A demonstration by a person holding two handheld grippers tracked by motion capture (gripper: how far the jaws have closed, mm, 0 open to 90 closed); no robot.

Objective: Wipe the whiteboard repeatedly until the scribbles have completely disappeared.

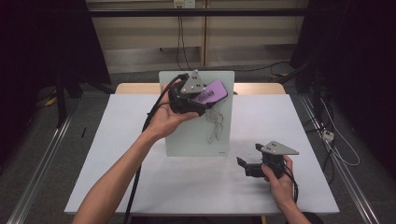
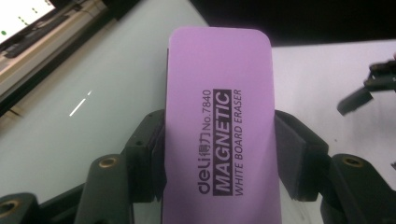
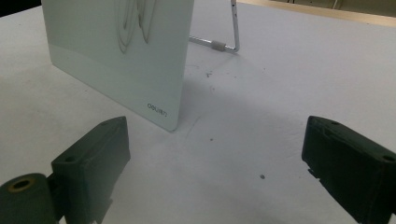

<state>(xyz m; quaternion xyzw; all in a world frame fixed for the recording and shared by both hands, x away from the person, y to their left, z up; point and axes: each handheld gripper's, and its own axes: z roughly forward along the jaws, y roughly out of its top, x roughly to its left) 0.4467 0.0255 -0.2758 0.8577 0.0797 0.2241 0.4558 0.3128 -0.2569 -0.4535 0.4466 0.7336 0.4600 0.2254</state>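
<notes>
A small glass whiteboard (image 1: 187,130) stands upright on a wire stand in the middle of the white table; dark scribbles (image 1: 215,123) mark its right part. My left gripper (image 1: 201,100) is shut on a purple magnetic whiteboard eraser (image 1: 212,92), held against the upper part of the board. In the left gripper view the eraser (image 2: 219,116) sits clamped between both pads (image 2: 152,154). My right gripper (image 1: 243,163) rests low on the table to the right of the board, open and empty. In the right gripper view its jaws stand wide apart before the board's lower corner (image 3: 161,109).
The white table (image 1: 116,154) has free room on both sides of the board. The wire stand (image 3: 233,32) juts out behind the board. Cables trail from both grippers toward the table's near edge. Dark curtains and floor rails flank the table.
</notes>
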